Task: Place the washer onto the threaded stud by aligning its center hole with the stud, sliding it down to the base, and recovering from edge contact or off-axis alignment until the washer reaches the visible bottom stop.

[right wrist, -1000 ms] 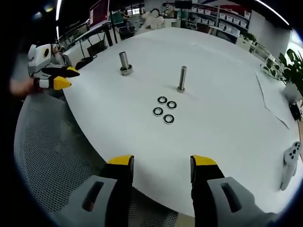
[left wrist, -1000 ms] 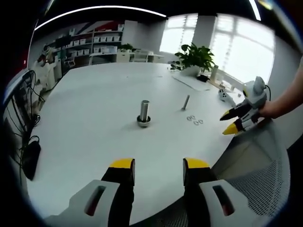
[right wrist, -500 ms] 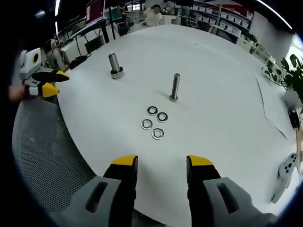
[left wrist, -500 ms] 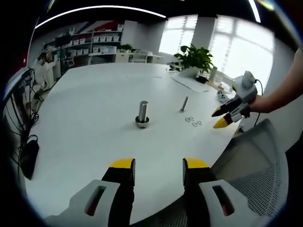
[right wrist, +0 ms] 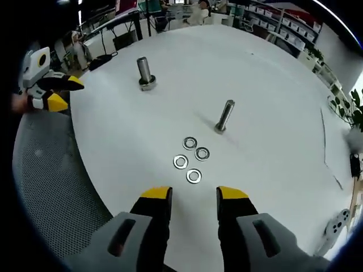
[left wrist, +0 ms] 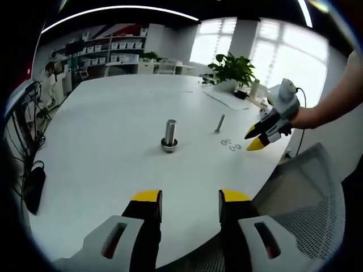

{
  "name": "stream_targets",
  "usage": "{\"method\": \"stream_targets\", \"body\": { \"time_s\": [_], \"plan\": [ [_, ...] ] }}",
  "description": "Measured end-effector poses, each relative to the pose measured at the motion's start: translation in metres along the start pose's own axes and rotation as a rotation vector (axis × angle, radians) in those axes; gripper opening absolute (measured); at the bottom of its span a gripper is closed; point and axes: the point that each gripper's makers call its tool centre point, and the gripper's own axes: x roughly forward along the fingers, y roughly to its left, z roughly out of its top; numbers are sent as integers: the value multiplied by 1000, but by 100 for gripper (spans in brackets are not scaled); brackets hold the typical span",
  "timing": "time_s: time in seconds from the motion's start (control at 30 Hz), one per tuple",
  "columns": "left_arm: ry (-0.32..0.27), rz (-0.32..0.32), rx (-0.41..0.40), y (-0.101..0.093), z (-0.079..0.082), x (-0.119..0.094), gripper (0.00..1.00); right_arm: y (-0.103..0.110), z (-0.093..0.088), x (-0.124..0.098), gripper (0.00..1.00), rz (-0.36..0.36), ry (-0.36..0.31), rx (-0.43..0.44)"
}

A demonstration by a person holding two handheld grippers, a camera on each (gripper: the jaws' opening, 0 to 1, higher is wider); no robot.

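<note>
Several steel washers (right wrist: 191,159) lie in a small cluster on the white table (right wrist: 272,102), just beyond my right gripper (right wrist: 194,195), which is open and empty. Behind them stands a slim threaded stud (right wrist: 224,116), leaning in this view. A thicker stud with a collar (right wrist: 144,72) stands farther left. In the left gripper view the thick stud (left wrist: 169,135) is ahead at mid-table, the slim stud (left wrist: 220,123) and the washers (left wrist: 230,144) to its right. My left gripper (left wrist: 190,198) hangs open and empty at the table's near edge. The right gripper (left wrist: 256,137) hovers beside the washers.
A mesh chair (right wrist: 51,187) sits against the table edge between the two grippers, also seen as a chair back (left wrist: 306,209). A potted plant (left wrist: 232,68) and a paper sheet (left wrist: 229,97) are at the far side. A white controller (right wrist: 334,226) lies at the right.
My right gripper has moved in over the table edge to the washers, and its jaws stand a little closer together. The left gripper has stayed put.
</note>
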Motion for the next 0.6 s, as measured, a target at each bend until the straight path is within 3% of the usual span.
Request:
{"method": "stream_targets", "body": {
  "time_s": [0.2,0.6],
  "plan": [
    [-3,-4,-5,0,0,0,38,-2,3,7,32,13,10,2],
    [0,-6,-2,-1,-1,1,38,3,6,17,26,41,75,-133]
  ]
}}
